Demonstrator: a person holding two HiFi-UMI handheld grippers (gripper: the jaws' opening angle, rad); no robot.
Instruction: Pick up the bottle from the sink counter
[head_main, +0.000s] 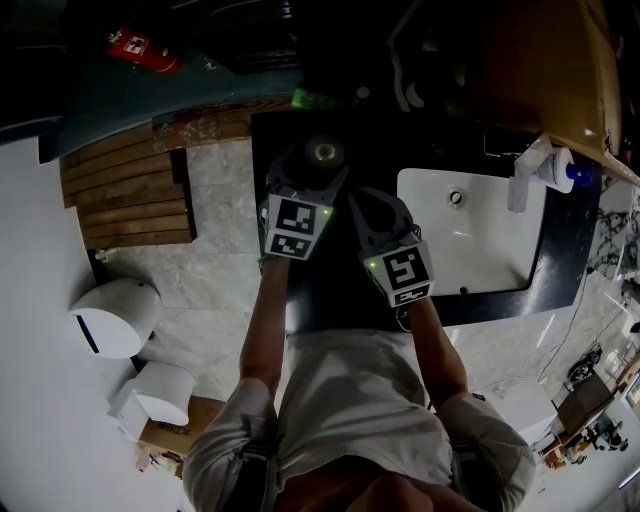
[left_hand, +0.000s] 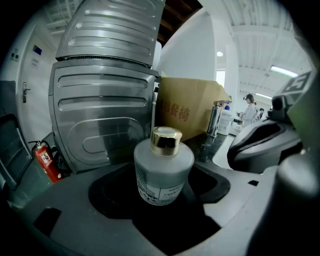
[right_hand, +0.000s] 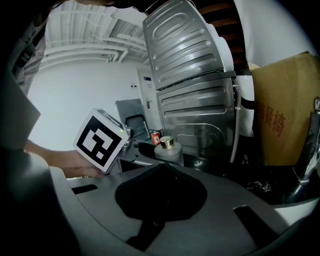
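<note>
A frosted white bottle (head_main: 323, 155) with a gold cap stands upright on the black sink counter (head_main: 335, 290). My left gripper (head_main: 316, 168) is open around it. In the left gripper view the bottle (left_hand: 162, 170) sits between the two jaws with dark gaps on both sides, and neither pad presses on it. My right gripper (head_main: 366, 203) hovers over the counter just right of the left one, shut and empty. From the right gripper view the bottle (right_hand: 167, 148) shows ahead and slightly left, beyond the closed tips (right_hand: 162, 167).
A white basin (head_main: 500, 262) with a faucet (head_main: 525, 175) lies right of the grippers. A ribbed metal bin (left_hand: 105, 115) and a cardboard box (left_hand: 187, 112) stand behind the bottle. A red fire extinguisher (head_main: 145, 50) lies far left, and wooden slats (head_main: 125, 190) cover the floor there.
</note>
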